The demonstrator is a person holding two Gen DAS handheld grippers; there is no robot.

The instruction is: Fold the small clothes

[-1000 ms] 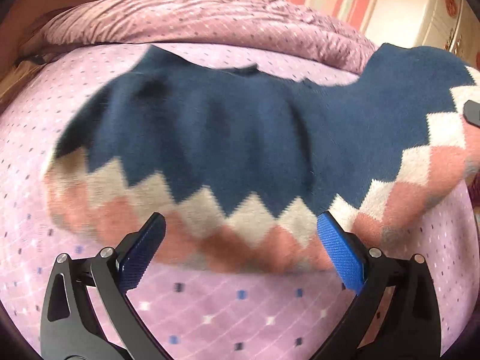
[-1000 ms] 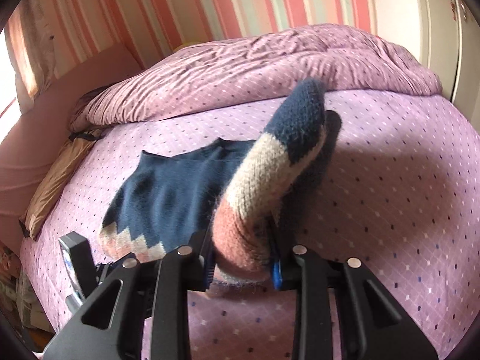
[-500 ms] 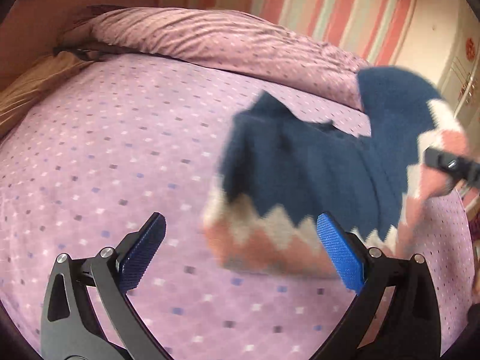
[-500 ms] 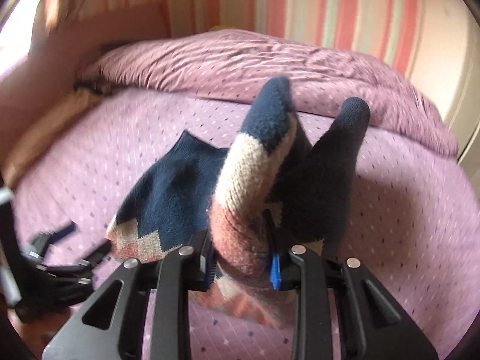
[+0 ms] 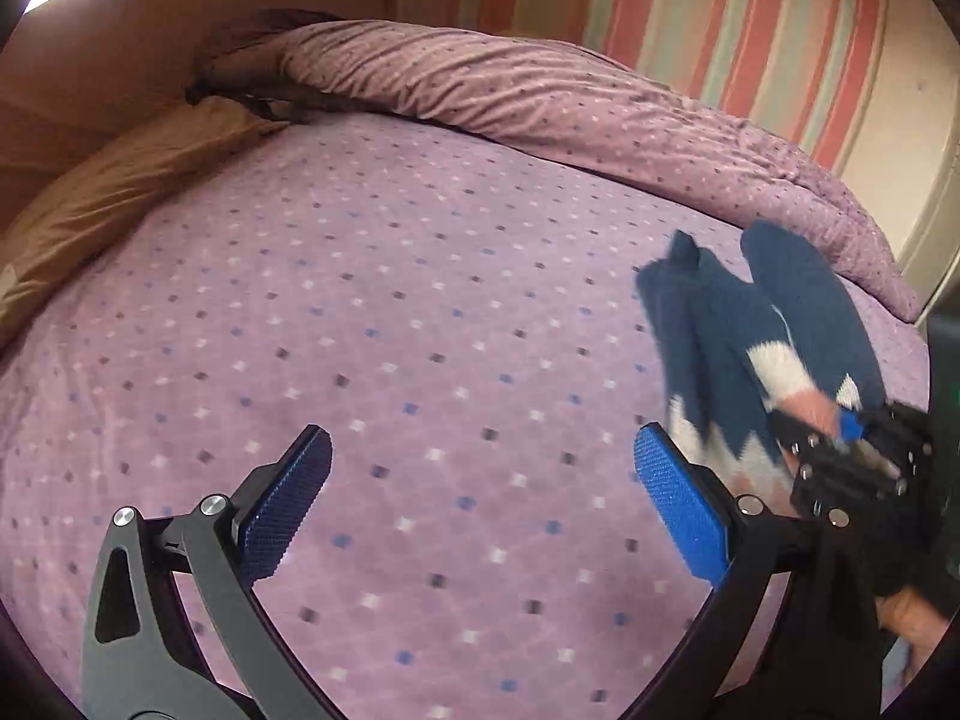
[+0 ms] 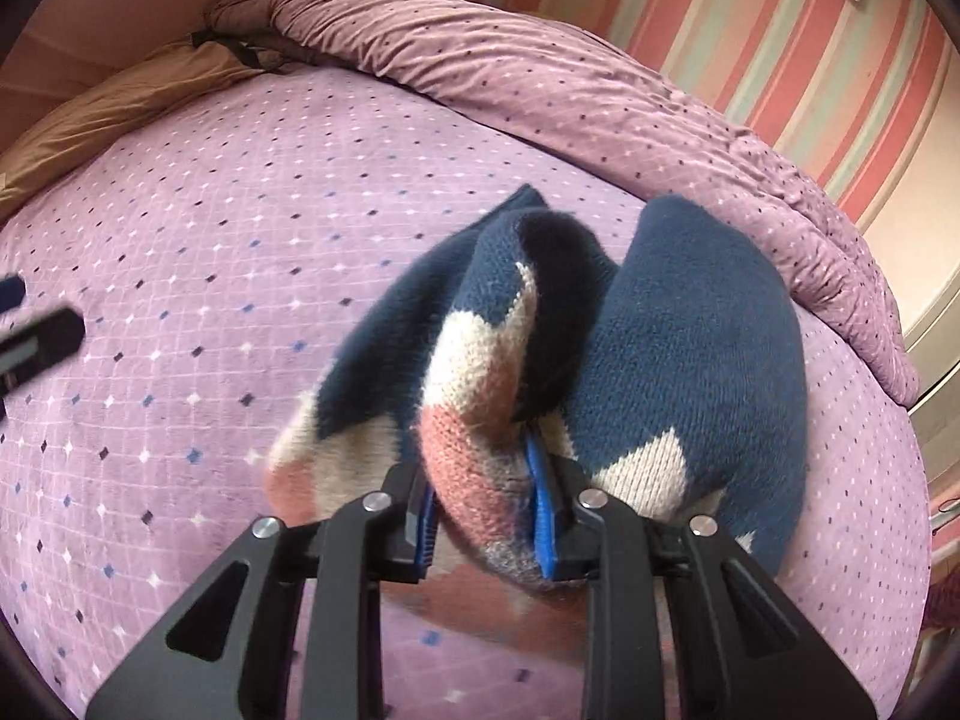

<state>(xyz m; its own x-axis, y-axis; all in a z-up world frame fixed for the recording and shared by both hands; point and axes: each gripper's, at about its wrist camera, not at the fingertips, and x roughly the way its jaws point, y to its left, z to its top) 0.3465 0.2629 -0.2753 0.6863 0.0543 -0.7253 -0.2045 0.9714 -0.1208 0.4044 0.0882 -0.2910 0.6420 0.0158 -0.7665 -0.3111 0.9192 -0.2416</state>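
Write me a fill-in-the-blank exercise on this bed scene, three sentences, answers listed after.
1. The right gripper is shut on the hem of the navy, cream and pink ____.
2. The left gripper is ____, with nothing between its blue pads.
3. The bedspread under the garment is ____ in colour, with small diamond dots.

Missing words: sweater; open; purple
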